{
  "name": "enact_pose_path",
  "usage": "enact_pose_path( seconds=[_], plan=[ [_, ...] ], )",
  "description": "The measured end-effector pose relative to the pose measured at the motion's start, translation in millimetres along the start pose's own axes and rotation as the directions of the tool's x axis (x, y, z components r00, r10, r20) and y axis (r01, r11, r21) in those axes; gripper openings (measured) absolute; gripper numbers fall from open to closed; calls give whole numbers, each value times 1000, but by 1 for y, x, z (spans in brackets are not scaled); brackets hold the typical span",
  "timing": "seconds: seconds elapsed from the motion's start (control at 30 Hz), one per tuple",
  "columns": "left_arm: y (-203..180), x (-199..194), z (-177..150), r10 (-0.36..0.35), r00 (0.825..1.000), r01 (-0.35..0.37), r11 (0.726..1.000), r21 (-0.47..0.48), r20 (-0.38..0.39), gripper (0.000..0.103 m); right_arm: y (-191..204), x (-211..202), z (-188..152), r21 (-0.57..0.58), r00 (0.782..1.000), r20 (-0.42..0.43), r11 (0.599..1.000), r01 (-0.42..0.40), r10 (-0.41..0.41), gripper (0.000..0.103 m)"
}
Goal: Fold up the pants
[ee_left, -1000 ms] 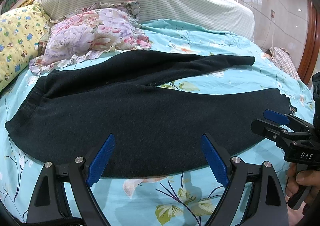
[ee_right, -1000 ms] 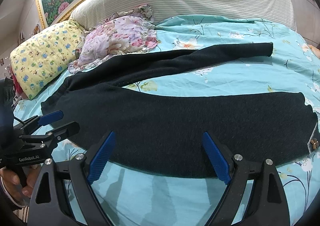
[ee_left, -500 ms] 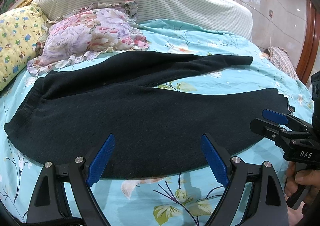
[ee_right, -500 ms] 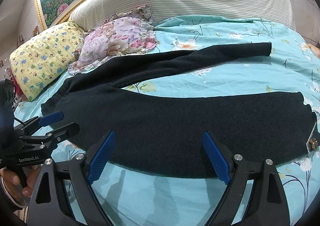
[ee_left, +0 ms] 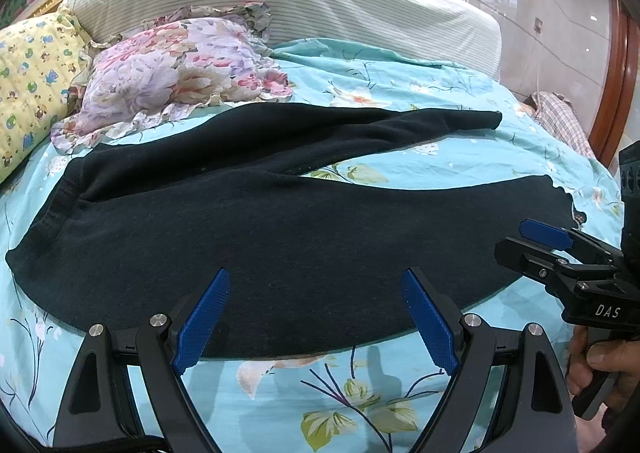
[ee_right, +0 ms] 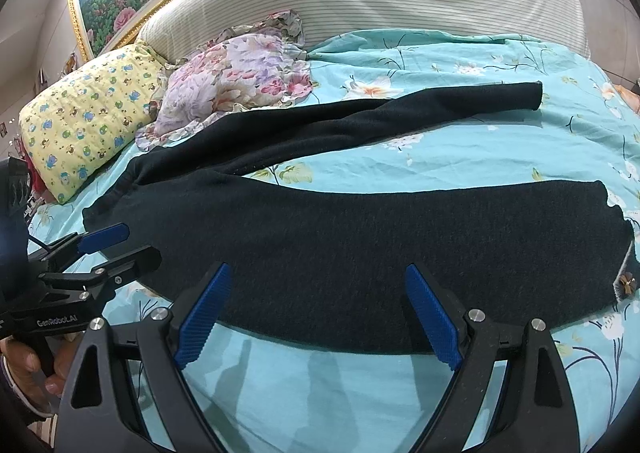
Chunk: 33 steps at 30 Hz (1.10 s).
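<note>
Floral bed (ee_left: 400,393) — dark pants (ee_left: 280,237), two pillows (ee_left: 172,81) atop.

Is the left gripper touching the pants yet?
Apart. In the right wrist view the left gripper hangs open over the sheet beside the waist end of the pants, with nothing between its fingers.

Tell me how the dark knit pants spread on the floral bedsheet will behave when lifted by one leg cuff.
The dark knit pants lie flat and moulded to the turquoise floral bedsheet, so they will probably droop limply. The fuzzy knit likely grips rather than slips.
</note>
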<state>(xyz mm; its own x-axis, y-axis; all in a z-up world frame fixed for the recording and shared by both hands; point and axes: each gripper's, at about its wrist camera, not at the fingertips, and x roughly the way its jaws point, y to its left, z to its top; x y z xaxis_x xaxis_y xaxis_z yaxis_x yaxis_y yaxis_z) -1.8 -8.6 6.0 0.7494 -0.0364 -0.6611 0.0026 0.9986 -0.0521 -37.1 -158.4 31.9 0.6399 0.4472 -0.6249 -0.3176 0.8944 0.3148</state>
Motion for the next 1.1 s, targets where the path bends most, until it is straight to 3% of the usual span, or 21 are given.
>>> enact_pose_path(
  seconds=[0.43,0.67,1.1],
  plan=[
    [1,1,20,-56,998,56,998,8,-16,89,-10,-4,10,52,1000,2,999,-3,3,89],
    [0,6,53,-77,997,78,995,56,-8,89,-38,-6,38,136,998,-7,989,57,-57,89],
    [0,61,128,-130,987,140,984,109,-98,89,-118,6,106,305,994,-10,947,102,-105,89]
  ],
)
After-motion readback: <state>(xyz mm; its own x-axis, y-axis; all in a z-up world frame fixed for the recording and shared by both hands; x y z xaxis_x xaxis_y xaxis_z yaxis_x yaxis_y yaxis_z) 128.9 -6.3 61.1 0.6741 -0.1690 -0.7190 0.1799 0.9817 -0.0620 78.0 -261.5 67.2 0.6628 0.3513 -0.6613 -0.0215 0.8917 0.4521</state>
